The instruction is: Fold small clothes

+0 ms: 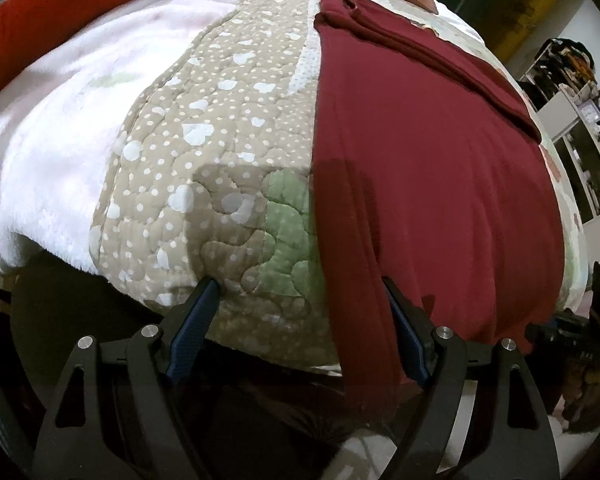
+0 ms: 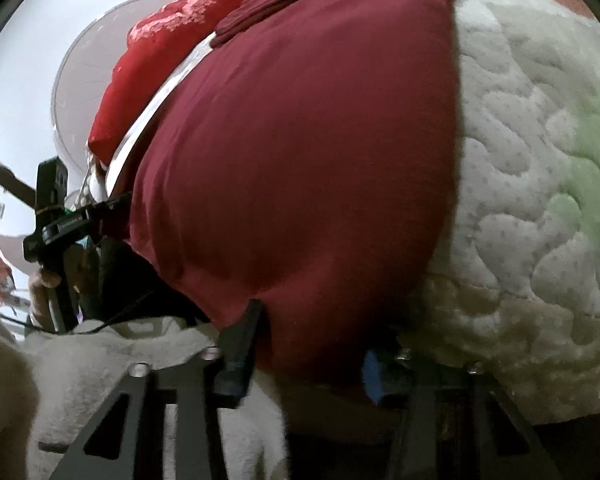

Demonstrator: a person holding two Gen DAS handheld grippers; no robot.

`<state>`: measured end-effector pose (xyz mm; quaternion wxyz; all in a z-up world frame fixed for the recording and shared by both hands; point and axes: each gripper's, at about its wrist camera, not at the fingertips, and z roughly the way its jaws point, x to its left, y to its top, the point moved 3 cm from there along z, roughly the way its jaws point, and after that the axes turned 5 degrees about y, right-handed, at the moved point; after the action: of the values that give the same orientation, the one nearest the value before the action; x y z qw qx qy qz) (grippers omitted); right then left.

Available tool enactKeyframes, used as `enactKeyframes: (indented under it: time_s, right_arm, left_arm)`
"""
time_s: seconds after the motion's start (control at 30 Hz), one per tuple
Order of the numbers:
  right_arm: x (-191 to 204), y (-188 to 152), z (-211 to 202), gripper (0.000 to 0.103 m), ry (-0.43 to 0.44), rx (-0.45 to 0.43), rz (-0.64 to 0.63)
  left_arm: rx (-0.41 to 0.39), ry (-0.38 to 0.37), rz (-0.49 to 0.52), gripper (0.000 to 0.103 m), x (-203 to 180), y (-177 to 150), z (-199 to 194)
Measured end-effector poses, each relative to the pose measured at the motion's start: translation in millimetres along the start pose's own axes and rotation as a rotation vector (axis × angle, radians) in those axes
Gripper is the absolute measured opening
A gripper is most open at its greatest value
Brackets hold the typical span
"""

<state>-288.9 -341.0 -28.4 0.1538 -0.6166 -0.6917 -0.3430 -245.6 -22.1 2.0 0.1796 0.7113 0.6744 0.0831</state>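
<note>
On the quilted bed cover (image 1: 220,128), your left hand-held gripper (image 1: 300,284) stands wide open astride the maroon garment's (image 1: 420,160) left edge, gripping nothing. Farther right, your right hand-held gripper (image 2: 320,332) has its jaws partly closed around the garment's near hem.

A dark red garment (image 1: 428,168) lies spread flat on the quilted bedcover (image 1: 220,152), sleeve folded across its top.
</note>
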Motion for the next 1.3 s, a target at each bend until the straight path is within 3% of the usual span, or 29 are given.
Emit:
enactKeyframes:
  time_s: [0.1, 0.17, 0.23, 0.33, 0.6, 0.87, 1.0, 1.2, 1.3]
  right_arm:
    - [3, 2, -6, 0.017, 0.037, -0.021, -0.004]
    - [6, 3, -9, 0.015, 0.052, -0.03, -0.01]
    - [8, 5, -11, 0.013, 0.071, -0.039, -0.009]
    - [17, 11, -18, 0.013, 0.107, -0.063, -0.024]
    - [42, 47, -54, 0.012, 0.203, -0.195, -0.076]
    - [28, 73, -88, 0.012, 0.212, -0.342, -0.057]
    - [19, 83, -92, 0.012, 0.201, -0.373, -0.028]
    - [15, 94, -100, 0.012, 0.191, -0.373, -0.036]
    - [11, 97, -100, 0.012, 0.19, -0.364, -0.034]
  left_arm:
    - [-0.007, -0.026, -0.015, 0.063, 4, 2, -3]
    - [0.001, -0.029, -0.022, 0.052, 7, 4, -5]
    - [0.008, -0.058, -0.032, 0.022, 9, 5, -7]
    - [0.012, -0.116, -0.039, 0.012, 6, 9, -14]
    - [-0.055, -0.166, -0.054, 0.01, 1, 32, -30]
    - [-0.187, -0.195, -0.081, 0.007, -2, 82, -50]
    - [-0.228, -0.219, -0.081, 0.007, -11, 106, -51]
    - [-0.204, -0.23, -0.067, 0.007, -19, 108, -44]
    - [-0.16, -0.235, -0.113, 0.007, -8, 101, -41]
